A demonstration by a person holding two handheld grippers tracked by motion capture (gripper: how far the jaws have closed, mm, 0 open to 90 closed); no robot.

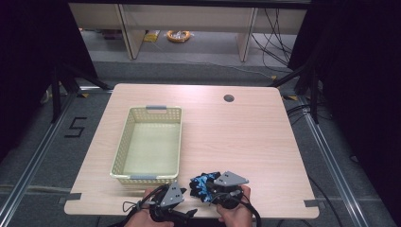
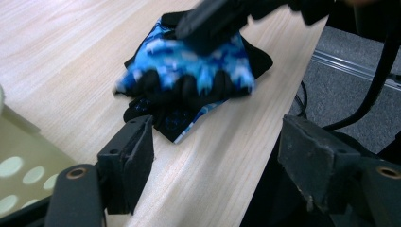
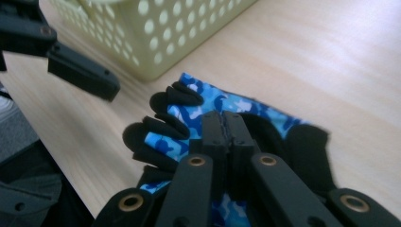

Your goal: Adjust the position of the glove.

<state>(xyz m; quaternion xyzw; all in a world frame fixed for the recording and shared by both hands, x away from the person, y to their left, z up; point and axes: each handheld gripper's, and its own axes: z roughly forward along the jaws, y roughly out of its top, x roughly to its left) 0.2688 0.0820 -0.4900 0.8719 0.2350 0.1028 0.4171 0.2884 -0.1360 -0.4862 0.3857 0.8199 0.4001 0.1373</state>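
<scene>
Near the high view's lower edge, the right gripper [image 1: 213, 189] sits clamped shut over the blue camouflage gloves [image 1: 203, 185], the left gripper [image 2: 215, 156] gapes empty, and the basket [image 1: 124, 142] holds nothing, so the transfer looks barely begun.

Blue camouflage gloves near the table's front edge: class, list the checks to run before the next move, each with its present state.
1. Gloves lie fully on the table: ok.
2. Right hand-held gripper jaws shut, over the gloves: ok.
3. Fabric caught between those jaws: cannot tell.
4. Left hand-held gripper open, nothing between its jaws: ok.
5. Basket empty, ready to receive: ok.
6. Left hand-held gripper apart from the gloves: ok.
</scene>
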